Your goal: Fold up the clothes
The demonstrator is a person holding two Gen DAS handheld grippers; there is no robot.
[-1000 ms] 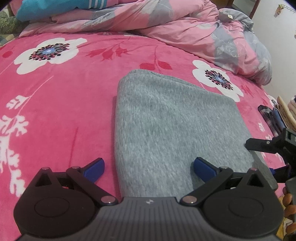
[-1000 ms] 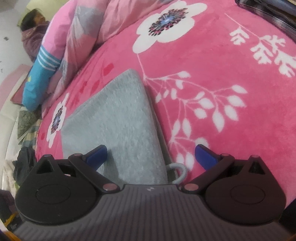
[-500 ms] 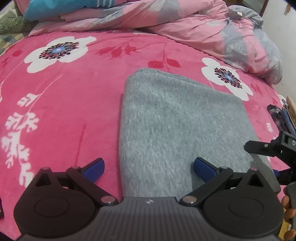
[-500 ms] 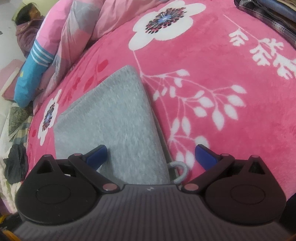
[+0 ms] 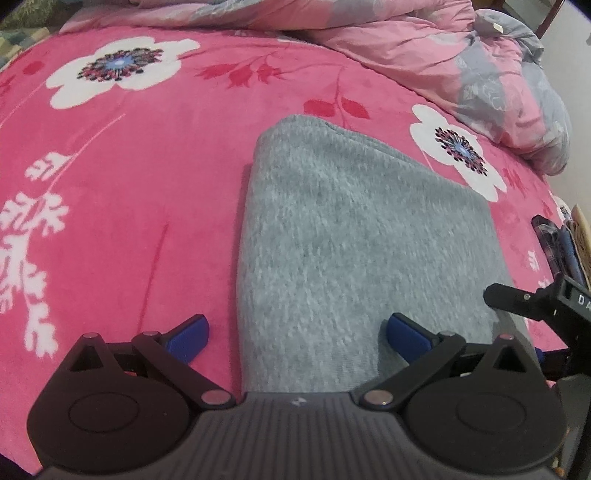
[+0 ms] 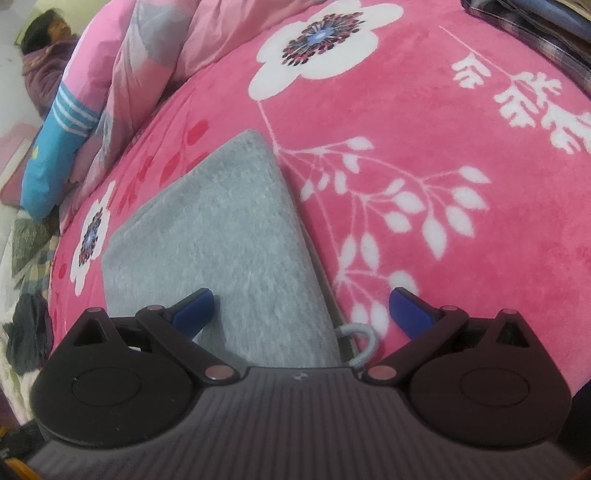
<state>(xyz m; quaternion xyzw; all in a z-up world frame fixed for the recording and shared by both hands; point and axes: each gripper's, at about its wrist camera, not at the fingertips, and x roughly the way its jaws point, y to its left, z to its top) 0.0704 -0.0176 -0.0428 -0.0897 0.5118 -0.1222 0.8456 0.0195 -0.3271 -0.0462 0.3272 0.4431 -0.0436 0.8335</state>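
A grey fuzzy garment (image 5: pixel 354 251) lies folded into a flat, thick rectangle on the pink flowered blanket (image 5: pixel 129 177). My left gripper (image 5: pixel 297 338) is open over its near left corner, one blue pad on each side of the left edge, holding nothing. In the right wrist view the same grey garment (image 6: pixel 221 240) narrows away from me, with a grey cord loop (image 6: pixel 360 341) sticking out at its near right edge. My right gripper (image 6: pixel 301 308) is open above that near right corner, nothing between its pads. The right gripper's black body (image 5: pixel 543 304) shows at the left view's right edge.
A rumpled pink and grey quilt (image 5: pixel 424 40) is heaped along the far side of the bed. A blue striped cloth (image 6: pixel 55 147) lies by it. Folded dark and plaid clothes (image 6: pixel 535 26) are stacked at the far right. A person (image 6: pixel 44 48) lies beyond the quilt.
Both grippers have drifted a little over the bed, so the garment sits slightly further right in the left view. The garment itself has not moved. Both stay open.
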